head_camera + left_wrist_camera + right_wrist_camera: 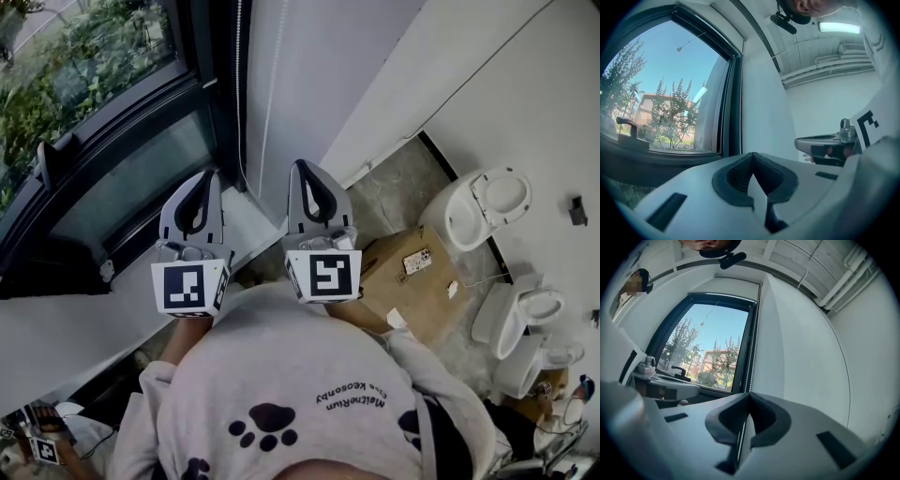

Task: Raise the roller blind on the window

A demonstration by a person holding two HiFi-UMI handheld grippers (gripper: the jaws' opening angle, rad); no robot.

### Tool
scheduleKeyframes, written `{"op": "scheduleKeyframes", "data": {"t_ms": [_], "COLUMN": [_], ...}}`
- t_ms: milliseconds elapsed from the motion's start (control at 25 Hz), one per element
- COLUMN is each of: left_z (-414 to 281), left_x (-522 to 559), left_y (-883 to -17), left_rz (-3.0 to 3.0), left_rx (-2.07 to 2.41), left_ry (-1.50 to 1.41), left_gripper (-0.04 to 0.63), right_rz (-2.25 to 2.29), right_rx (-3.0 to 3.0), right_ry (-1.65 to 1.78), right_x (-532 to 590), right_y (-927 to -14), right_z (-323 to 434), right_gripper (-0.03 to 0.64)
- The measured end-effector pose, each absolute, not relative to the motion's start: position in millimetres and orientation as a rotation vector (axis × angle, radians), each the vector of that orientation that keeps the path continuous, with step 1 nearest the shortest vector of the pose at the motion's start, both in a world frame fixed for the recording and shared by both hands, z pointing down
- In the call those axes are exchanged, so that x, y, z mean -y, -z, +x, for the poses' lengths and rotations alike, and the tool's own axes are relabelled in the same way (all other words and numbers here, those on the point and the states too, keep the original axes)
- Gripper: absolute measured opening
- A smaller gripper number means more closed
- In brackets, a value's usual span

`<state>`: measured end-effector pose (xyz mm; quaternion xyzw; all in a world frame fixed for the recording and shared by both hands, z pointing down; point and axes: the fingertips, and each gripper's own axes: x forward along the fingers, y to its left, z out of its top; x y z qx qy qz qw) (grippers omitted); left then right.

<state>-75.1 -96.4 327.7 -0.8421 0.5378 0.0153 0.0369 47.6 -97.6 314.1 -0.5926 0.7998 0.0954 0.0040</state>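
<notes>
Roller blind chain [752, 363] is hung just beside the window frame [737, 365] and is pinched in the jaws of the right gripper [749, 397]; left gripper [753, 157] is shut on nothing

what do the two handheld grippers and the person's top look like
Both the left gripper and right gripper are light grey, with jaws tapering to a point and black padded lining inside. Each carries a white cube printed with black square markers. The person wears a pale sweatshirt with dark paw prints and small lettering.
</notes>
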Motion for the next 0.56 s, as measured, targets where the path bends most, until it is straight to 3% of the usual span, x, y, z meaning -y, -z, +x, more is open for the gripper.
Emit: {"op": "scheduleKeyframes", "data": {"t_ms": [560], "left_z": [-66.9], "left_x": [94.9], "left_y": [-333.8], "left_rz": [-2.598], "left_rx": [-1.639], "left_ry": [-0.032], "left_gripper": [0.008], "right_rz": [-1.834], "right_rx": [-2.507], "right_ry": [-0.306], "right_x": [95.8], "right_y": [-314.3], "right_z": [50.5], "right_gripper": [0.008]}}
